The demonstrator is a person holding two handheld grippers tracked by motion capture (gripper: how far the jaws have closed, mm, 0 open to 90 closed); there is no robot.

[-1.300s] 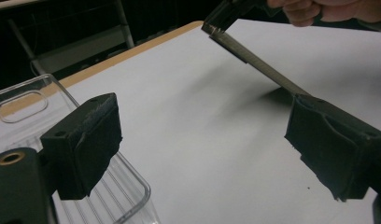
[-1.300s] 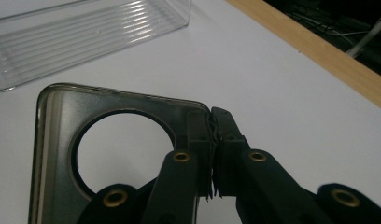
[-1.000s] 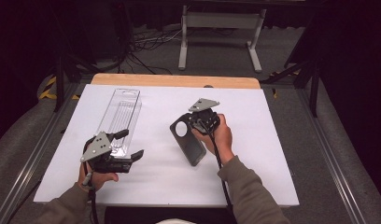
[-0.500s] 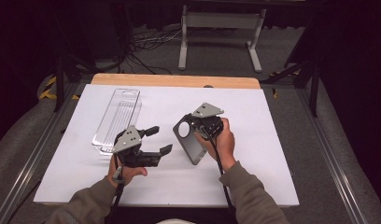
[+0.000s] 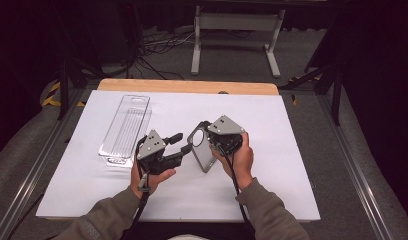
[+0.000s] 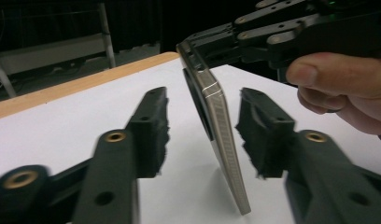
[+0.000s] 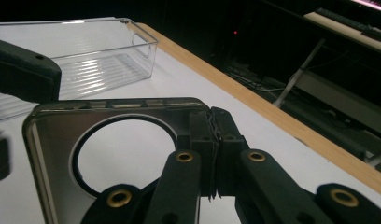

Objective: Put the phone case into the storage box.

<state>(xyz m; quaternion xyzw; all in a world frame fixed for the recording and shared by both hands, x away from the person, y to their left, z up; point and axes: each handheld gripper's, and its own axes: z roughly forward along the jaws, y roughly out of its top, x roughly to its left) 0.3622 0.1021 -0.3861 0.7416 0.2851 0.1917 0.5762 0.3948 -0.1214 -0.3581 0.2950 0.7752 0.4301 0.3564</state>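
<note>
the left gripper (image 5: 182,143) has swung in from beside the long clear plastic tray (image 5: 123,129) to the middle of the white table top (image 5: 292,150), and its jaws have just been closing. in the left gripper view they now straddle the flat grey metal plate with a round hole (image 6: 222,135), one pad on each side of its thin edge with a gap showing on both sides, so they are not yet pressing on it. the right gripper (image 7: 215,135) has hardly moved: its jaws are clamped tight on the plate's upper corner, holding it up on edge with its lower corner close to or on the table, between the two hands, well apart from the tray, which lies at the left.

to my eye this is a handover or a two-handed grip in the making: the left only needs to finish closing before the right could let go.

i see no brand, label or writing on the plate, the tray or the grippers.
</note>
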